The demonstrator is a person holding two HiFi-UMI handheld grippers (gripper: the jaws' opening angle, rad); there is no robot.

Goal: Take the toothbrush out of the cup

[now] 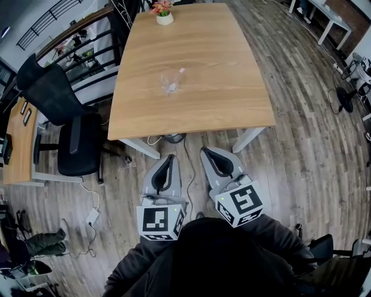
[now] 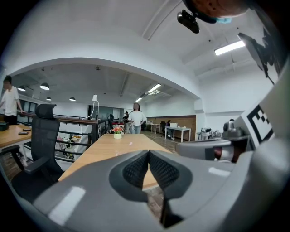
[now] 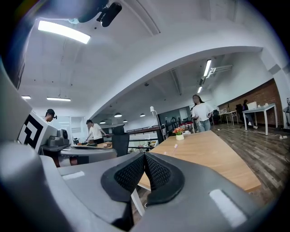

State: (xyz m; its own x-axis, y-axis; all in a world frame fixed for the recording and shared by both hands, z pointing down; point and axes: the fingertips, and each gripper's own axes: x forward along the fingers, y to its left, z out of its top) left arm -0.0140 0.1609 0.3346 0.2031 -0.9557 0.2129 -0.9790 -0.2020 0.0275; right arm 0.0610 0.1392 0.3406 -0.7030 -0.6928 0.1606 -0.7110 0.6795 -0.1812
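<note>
The clear cup (image 1: 169,84) stands near the middle of the table (image 1: 232,104), far from every edge, with bare wood all around. The toothbrush (image 1: 180,72) stands in it and leans up toward the far right. The left gripper (image 1: 170,159) and right gripper (image 1: 207,152) are pressed together on nothing. Both are just short of the near edge.

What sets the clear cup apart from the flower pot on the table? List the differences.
The cup is see-through; the flower pot is opaque and pale. The cup holds a toothbrush whose tip sticks out; the flower pot holds pink and orange flowers. The cup stands near the middle of the table; the flower pot stands at its far edge. Both stand upright on the same wooden table.
</note>
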